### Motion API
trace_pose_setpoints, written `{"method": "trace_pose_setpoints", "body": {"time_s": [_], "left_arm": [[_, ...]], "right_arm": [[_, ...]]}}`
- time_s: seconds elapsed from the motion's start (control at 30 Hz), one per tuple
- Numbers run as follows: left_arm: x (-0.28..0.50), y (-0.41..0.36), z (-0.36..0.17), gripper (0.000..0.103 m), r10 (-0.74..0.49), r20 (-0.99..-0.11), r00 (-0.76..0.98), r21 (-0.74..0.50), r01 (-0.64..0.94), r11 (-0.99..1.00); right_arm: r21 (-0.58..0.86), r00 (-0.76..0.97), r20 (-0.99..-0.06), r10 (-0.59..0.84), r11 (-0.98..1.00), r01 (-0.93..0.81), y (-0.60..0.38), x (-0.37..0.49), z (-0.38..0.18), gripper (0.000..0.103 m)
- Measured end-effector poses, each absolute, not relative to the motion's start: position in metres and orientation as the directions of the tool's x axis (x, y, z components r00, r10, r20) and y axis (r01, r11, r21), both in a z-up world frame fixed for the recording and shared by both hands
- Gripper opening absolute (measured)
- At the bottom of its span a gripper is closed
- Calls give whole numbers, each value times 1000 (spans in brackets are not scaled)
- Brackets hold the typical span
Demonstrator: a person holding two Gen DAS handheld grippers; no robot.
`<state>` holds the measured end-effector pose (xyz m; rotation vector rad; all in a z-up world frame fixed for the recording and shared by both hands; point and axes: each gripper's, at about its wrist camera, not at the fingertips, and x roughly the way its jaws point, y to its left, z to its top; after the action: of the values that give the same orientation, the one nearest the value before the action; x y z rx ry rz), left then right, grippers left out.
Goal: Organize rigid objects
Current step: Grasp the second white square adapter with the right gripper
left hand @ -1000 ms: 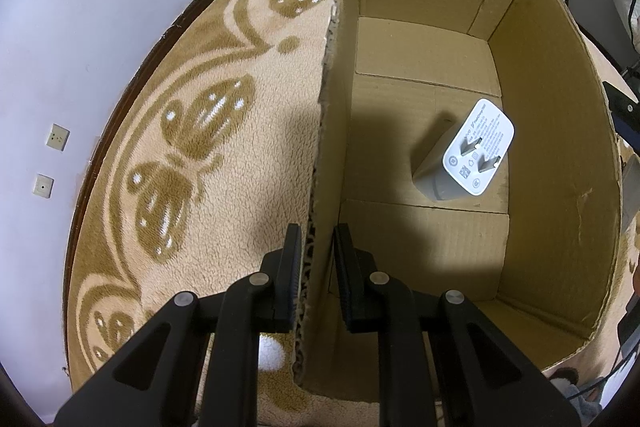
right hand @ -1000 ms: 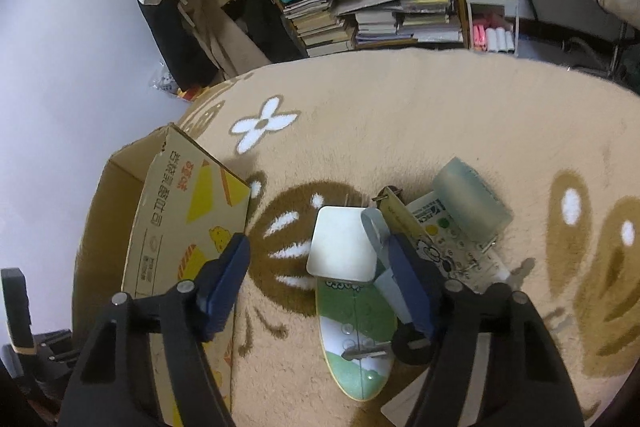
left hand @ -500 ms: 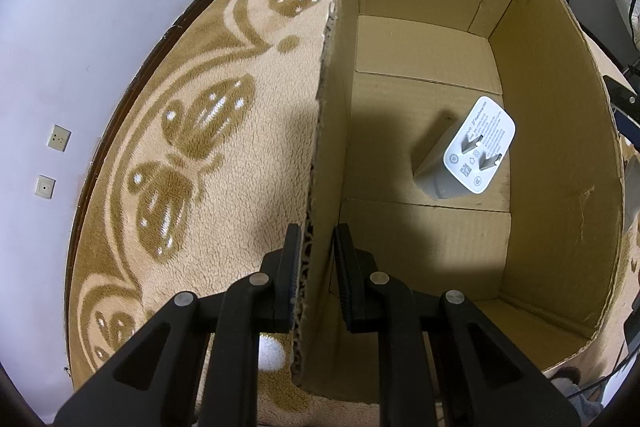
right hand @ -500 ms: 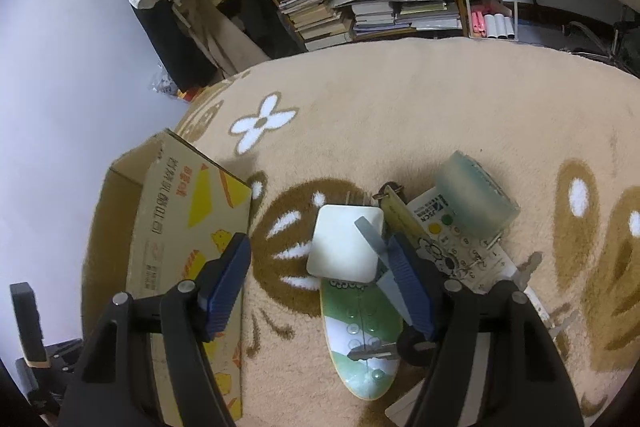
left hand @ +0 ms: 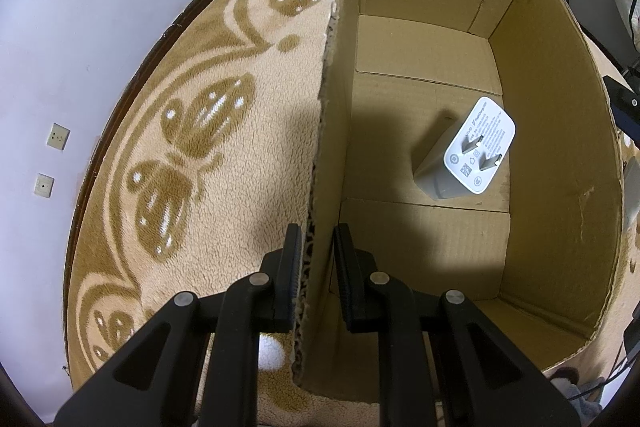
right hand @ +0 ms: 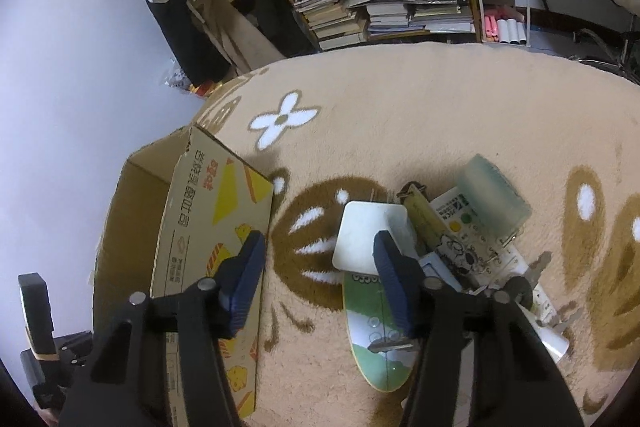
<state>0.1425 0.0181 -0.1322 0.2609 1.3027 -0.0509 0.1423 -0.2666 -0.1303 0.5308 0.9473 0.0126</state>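
left claw (left hand: 316, 267): black (silver screws) | right claw (right hand: 318, 275): navy pads

cardboard box (right hand: 208, 227) bears orange and black print, too skewed to read.

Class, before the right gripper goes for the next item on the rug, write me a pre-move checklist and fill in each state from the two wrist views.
1. Right gripper open and empty: ok.
2. Left gripper steadying the cardboard box: its fingers straddle the near wall; firm clamp cannot tell.
3. Room in the box: ok, only a white charger stands on its floor.
4. Nearest target, the white square block, free on top: ok; it lies partly on the green oval board.
5. Pile beside it, with the remote, won't shift: cannot tell.
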Motion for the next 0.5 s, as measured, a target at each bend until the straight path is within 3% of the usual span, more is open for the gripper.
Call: {"method": "trace_pose_setpoints", "body": {"time_s": [0.5], "left_arm": [[143,18,-132,17,110,-957,268,163,183,970]], "right_arm": [[391,532,-823,201,879,273,-269,148,-150,59]]}}
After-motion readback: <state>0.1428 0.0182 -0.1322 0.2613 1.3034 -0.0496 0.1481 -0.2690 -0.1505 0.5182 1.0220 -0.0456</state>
